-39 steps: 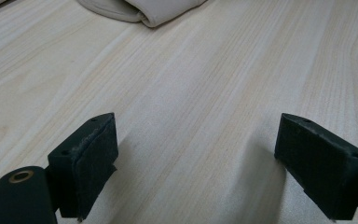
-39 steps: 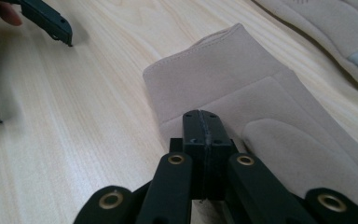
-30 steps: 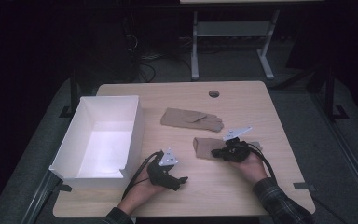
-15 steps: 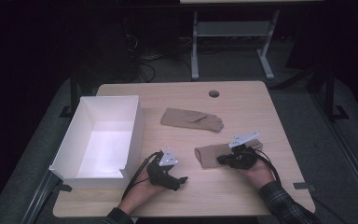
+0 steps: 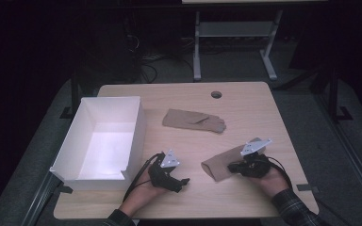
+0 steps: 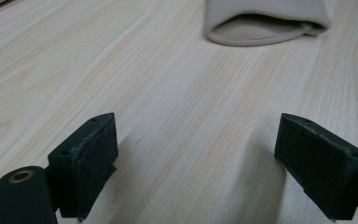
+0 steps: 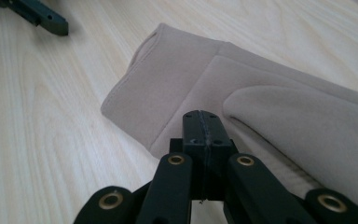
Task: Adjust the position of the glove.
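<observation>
- Where the high view blurs it, the right gripper view shows the right gripper [image 7: 202,122] pinched shut on the near glove [image 7: 261,107].
- Left gripper [image 6: 196,158] gapes empty, beside that glove's cuff.
- Second glove [image 5: 194,120] and white box [image 5: 70,150] lie beyond it.

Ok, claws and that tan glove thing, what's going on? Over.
Right claw shut, pads pressed together against the near tan fabric glove. Left claw open over bare wooden table. Nothing between them. White box at left.

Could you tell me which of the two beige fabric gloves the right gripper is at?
The near beige fabric glove, by the table's front edge, with the shut right gripper at it. The far beige glove lies alone mid-table.
</observation>
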Demonstrator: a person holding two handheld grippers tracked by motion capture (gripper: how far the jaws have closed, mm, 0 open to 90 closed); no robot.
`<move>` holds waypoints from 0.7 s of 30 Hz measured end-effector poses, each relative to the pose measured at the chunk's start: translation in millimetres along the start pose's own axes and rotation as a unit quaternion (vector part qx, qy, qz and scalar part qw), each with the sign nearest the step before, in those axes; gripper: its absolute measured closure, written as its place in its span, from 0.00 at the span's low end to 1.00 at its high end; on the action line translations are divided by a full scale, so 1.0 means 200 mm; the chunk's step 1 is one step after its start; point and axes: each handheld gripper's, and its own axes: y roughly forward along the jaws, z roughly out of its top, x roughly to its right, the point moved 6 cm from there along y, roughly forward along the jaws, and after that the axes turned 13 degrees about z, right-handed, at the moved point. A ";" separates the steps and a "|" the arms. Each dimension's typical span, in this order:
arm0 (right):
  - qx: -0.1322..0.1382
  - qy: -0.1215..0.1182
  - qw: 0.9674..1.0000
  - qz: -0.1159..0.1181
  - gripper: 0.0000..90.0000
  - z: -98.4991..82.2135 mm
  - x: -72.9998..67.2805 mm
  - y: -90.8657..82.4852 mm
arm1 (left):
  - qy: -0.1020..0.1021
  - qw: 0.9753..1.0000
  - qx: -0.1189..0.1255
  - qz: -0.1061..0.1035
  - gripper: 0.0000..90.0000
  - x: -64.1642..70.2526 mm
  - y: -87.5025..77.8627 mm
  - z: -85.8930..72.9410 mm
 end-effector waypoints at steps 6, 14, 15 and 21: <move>-0.003 0.005 1.000 -0.005 1.00 -0.04 0.00 -0.05 | 0.000 1.000 0.000 0.000 0.14 0.00 0.00 0.00; 0.001 0.023 1.000 -0.021 1.00 -0.14 0.02 -0.16 | 0.000 1.000 0.000 0.000 0.14 0.00 0.00 0.00; 0.001 0.026 0.999 -0.022 1.00 -0.15 0.02 -0.16 | 0.000 1.000 0.000 0.000 0.14 0.00 0.00 0.00; 0.002 0.041 0.998 -0.039 1.00 -0.19 0.04 -0.22 | -0.004 1.000 -0.001 0.000 0.14 0.00 0.00 0.00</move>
